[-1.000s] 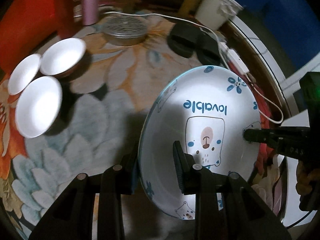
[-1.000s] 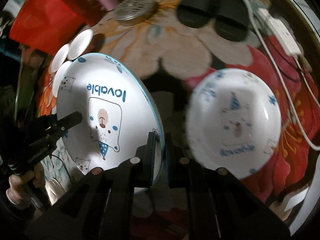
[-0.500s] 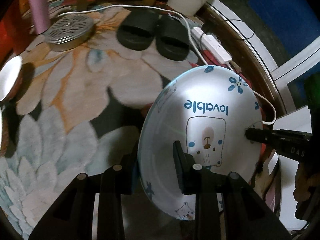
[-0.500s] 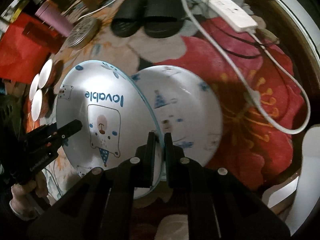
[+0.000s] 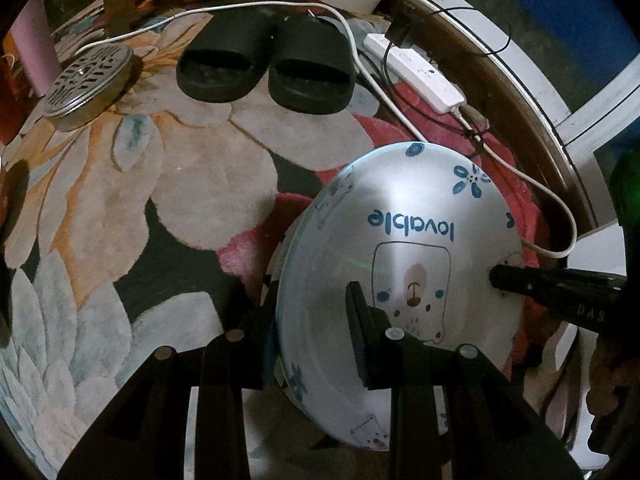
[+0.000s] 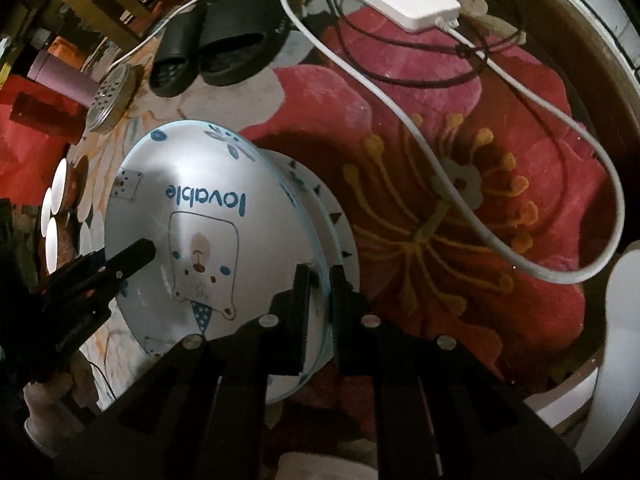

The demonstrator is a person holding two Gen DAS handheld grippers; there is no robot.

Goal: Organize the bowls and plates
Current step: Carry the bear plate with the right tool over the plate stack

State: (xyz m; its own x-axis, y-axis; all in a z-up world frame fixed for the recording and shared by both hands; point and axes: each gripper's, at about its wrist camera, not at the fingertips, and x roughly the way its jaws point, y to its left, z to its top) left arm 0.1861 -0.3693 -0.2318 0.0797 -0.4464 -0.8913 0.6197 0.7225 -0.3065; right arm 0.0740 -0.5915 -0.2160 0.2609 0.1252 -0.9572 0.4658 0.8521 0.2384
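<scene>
A white plate with a bear and the word "lovable" (image 5: 404,248) is held by both grippers at opposite rims. My left gripper (image 5: 312,320) is shut on its near rim. My right gripper (image 6: 318,292) is shut on the other rim; the plate shows in the right wrist view (image 6: 192,208) too. A second matching plate (image 6: 340,232) lies on the carpet directly under it, mostly hidden. Three small white bowls (image 6: 52,216) sit together at the far left of the right wrist view.
A floral carpet (image 5: 192,168) covers the floor. Black slippers (image 5: 264,64), a metal perforated lid (image 5: 88,80), a pink tumbler (image 5: 32,52), a white power strip (image 5: 416,72) with white cable (image 6: 440,128) lie around. A white object (image 6: 624,320) sits at the right.
Both grippers carried the bear plate to the right, away from the bowls, until it sits over the second plate, which is now almost covered.
</scene>
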